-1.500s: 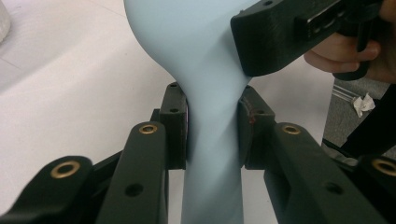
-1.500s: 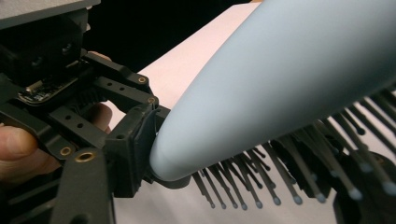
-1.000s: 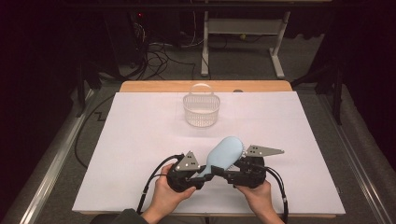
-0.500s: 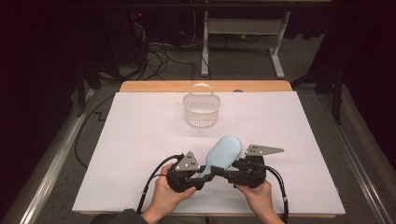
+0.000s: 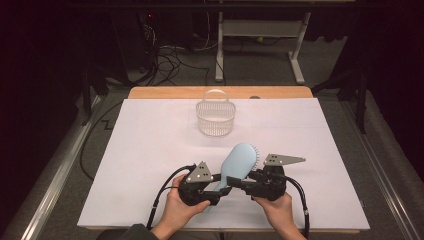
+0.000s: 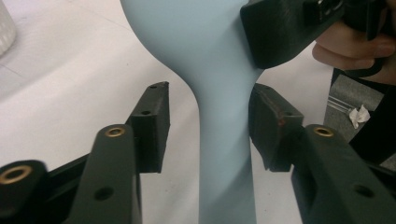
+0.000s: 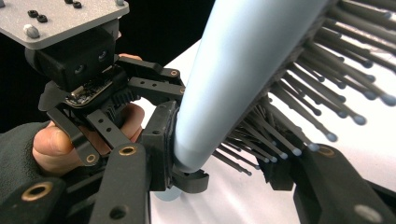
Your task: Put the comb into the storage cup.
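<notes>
Pale blue brush (image 5: 239,161) sat clamped at its head in the right gripper (image 5: 246,181). Left gripper (image 5: 220,191) straddled the handle, jaws parted, one pad touching.

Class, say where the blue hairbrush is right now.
In the high view the hairbrush is near the table's front edge, between the left gripper and right gripper, with the white basket beyond it.

Lab setup; white-covered table (image 5: 150,150); floor cables (image 5: 170,65); dark surround; desk frame (image 5: 260,35) behind.
</notes>
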